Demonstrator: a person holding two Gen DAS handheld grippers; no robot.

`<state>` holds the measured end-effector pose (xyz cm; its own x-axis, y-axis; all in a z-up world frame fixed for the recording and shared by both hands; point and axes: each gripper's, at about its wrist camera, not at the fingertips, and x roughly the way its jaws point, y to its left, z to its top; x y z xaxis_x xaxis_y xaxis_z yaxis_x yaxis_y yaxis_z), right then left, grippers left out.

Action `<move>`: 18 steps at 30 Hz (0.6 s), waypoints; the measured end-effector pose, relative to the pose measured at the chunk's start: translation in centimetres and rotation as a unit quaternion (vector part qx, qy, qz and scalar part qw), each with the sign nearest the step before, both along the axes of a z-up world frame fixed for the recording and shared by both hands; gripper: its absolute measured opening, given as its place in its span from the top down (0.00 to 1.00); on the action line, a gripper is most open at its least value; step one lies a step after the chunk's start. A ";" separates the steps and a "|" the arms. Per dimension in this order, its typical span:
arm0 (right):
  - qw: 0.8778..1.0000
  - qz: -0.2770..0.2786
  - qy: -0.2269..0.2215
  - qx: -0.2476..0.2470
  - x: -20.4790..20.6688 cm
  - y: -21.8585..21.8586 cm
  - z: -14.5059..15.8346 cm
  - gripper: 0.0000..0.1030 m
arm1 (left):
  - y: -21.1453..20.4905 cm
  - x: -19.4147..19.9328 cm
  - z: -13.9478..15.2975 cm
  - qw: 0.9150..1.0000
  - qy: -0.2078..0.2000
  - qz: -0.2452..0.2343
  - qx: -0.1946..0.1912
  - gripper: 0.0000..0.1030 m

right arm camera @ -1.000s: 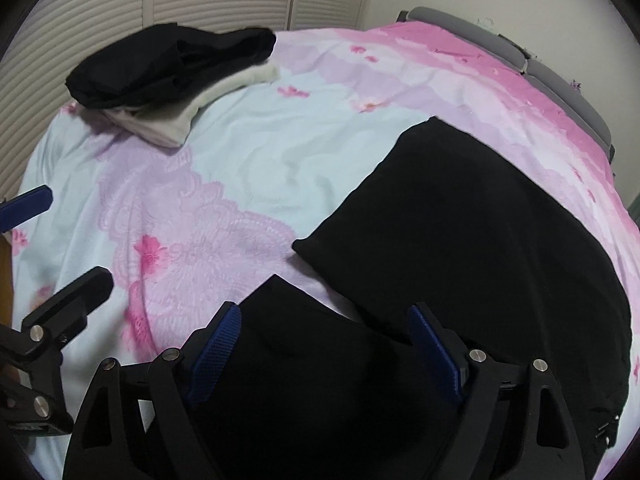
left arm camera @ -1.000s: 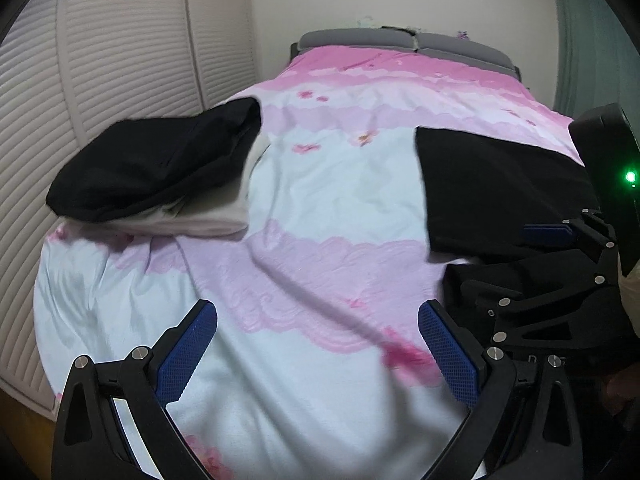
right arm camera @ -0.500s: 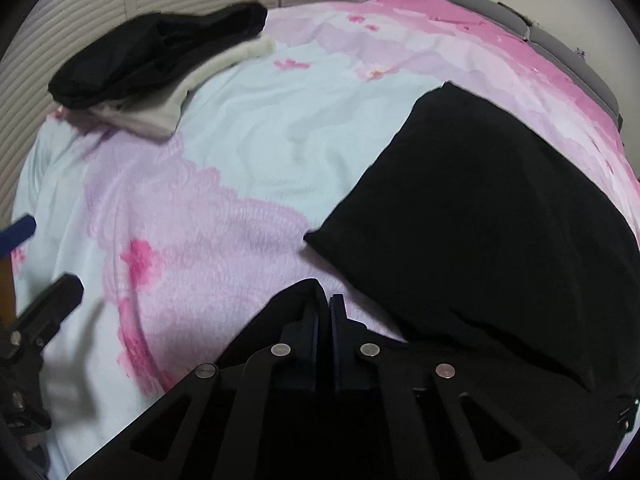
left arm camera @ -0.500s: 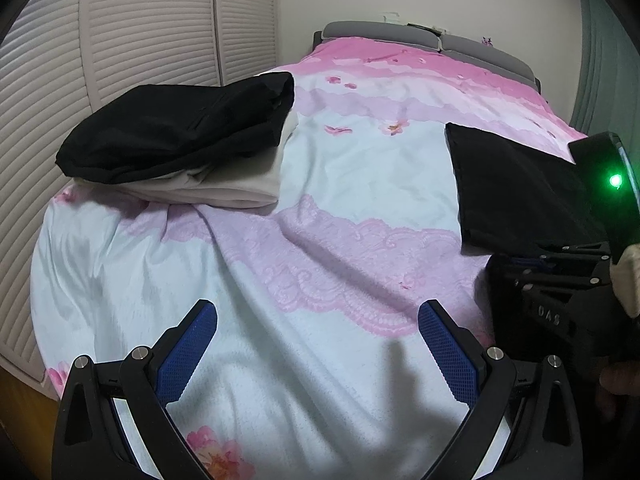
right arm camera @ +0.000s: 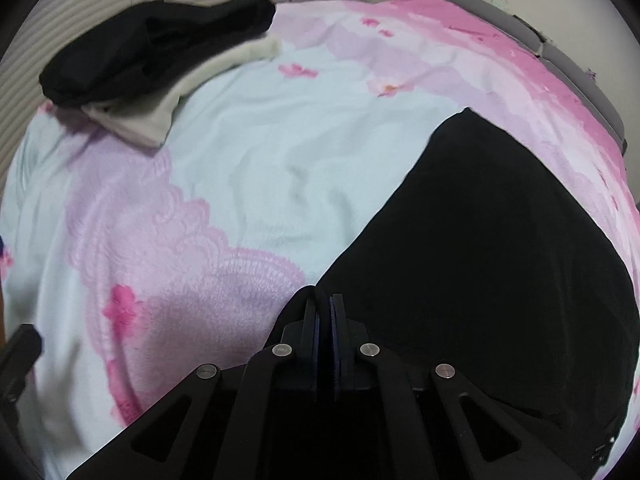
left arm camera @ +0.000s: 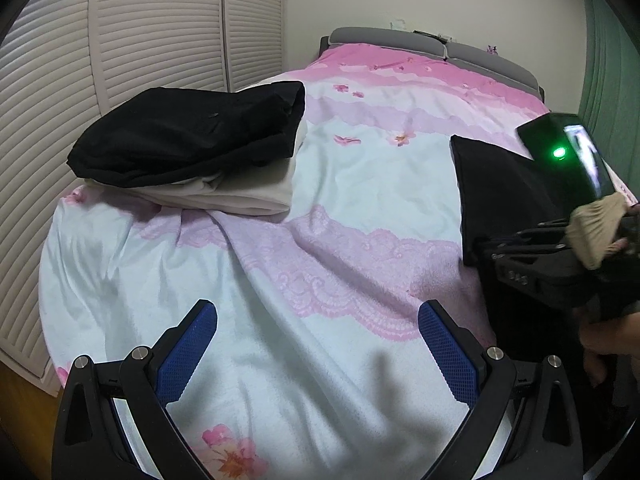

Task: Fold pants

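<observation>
free: bare bedspread (left arm camera: 328, 264) is left open across frame centre | blocked: upper left by stacked folded clothes (left arm camera: 192, 148) | blocked: right by black pants (right arm camera: 500, 248)

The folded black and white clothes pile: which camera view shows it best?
The left wrist view: the clothes pile sits sharp and near, both layers plain. The right wrist view shows it smaller, blurred, near the upper edge.

Left gripper (left arm camera: 318, 350) open over the bed's (left arm camera: 360, 184) near edge; black pants (left arm camera: 492, 184) at right edge; folded stack (left arm camera: 188, 140) at left edge.
</observation>
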<state>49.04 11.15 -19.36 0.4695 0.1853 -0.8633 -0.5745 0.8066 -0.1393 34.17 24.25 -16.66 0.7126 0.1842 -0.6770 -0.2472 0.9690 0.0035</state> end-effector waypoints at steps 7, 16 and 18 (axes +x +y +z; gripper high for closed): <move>0.999 -0.016 -0.039 0.023 -2.9 -2.3 3.5 0.61 | -0.6 -1.2 1.1 1.000 -0.003 -0.005 -0.003 0.00; 0.993 -0.057 -0.049 0.087 -14.6 -7.7 7.7 0.60 | -2.5 -6.8 3.8 0.999 -0.017 -0.030 -0.007 0.00; 0.992 -0.072 -0.034 0.098 -16.7 -8.3 7.4 0.60 | -2.8 -8.3 3.9 0.999 -0.013 -0.036 -0.007 0.00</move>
<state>32.31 2.85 -11.94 0.5593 0.2732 -0.7826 -0.4467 0.8946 -0.0070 25.82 21.40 -12.71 0.7413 0.1221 -0.6600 -0.1765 0.9842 -0.0162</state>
